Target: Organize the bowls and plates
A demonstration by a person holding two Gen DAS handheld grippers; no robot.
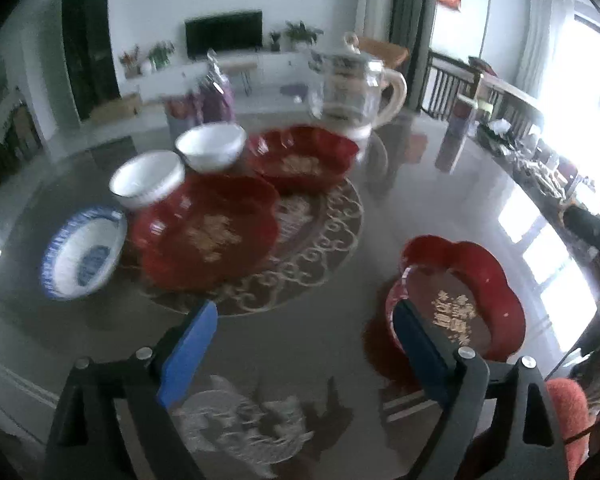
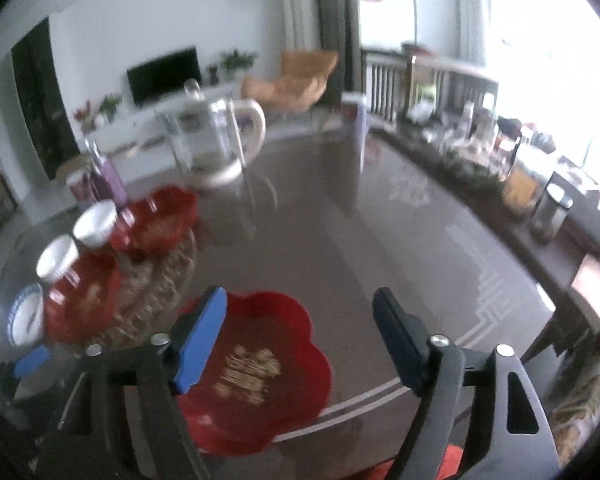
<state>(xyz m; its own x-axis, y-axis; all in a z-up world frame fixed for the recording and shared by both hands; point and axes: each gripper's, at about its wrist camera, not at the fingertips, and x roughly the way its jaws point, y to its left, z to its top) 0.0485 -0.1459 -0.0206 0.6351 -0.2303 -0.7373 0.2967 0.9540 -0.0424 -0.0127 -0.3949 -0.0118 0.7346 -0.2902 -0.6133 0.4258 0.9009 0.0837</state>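
left wrist view: the left gripper gapes wide, holding nothing; 1 red plate lies alone on the glass table, apart from 2 red plates, 2 white bowls and a blue-patterned bowl.

right wrist view: the right gripper stands open and empty above that plate. likely between steps; next comes fetching another plate to stack. living room behind.

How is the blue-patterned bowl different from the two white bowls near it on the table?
The blue-patterned bowl is wide and shallow, with blue decoration on rim and centre; the ribbed white bowl and the smooth white bowl look deeper, narrower and plain white. The blue-patterned bowl sits nearest the table edge; the white ones sit further in, beside the red plates. All three stand upright.
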